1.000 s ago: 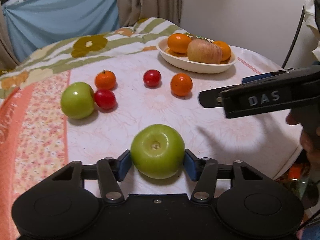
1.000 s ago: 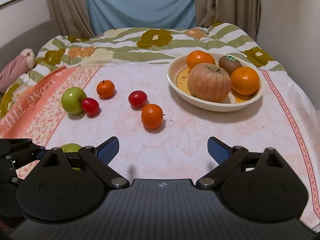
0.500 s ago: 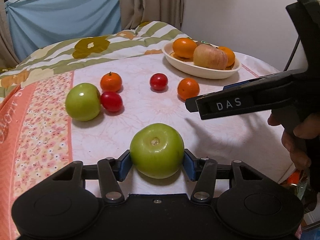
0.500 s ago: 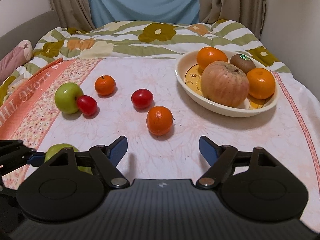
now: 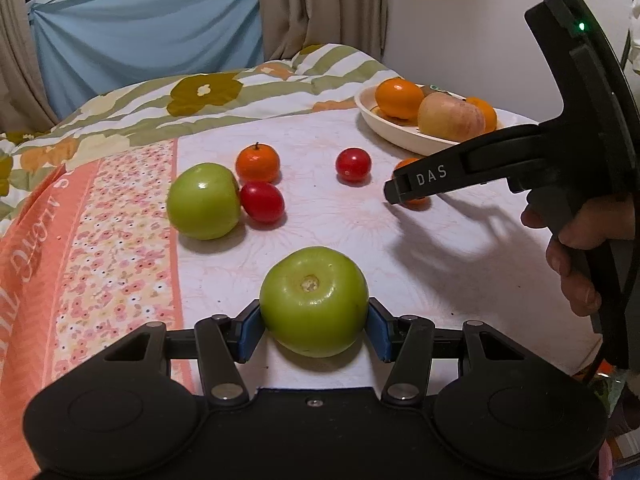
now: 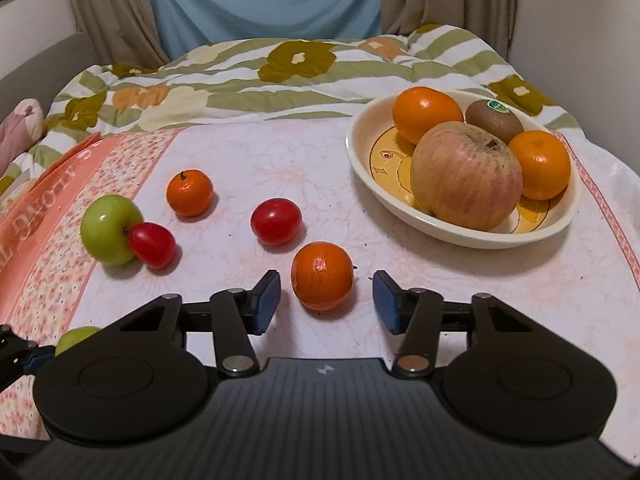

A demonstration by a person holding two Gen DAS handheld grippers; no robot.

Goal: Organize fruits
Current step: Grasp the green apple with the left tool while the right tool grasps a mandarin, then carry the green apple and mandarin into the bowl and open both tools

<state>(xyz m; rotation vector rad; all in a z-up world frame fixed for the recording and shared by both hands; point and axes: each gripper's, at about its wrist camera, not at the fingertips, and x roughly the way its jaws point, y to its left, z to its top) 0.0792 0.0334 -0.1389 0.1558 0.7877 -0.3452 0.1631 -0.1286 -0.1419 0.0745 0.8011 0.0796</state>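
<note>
Your left gripper (image 5: 314,326) clamps a glossy green apple (image 5: 314,300) by its sides, stem dimple up, low over the pale tablecloth (image 5: 360,232), while your right gripper (image 6: 326,304) stands wide with a small orange (image 6: 322,280) on the cloth between its blue pads, untouched. From the left wrist that orange is mostly hidden behind the right gripper's finger, which reads "DAS". The kiwi (image 6: 494,120) in the bowl (image 6: 360,152) carries a green sticker too small to read.

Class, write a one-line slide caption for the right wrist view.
Open right claw straddles a loose orange, near a fruit bowl.
</note>
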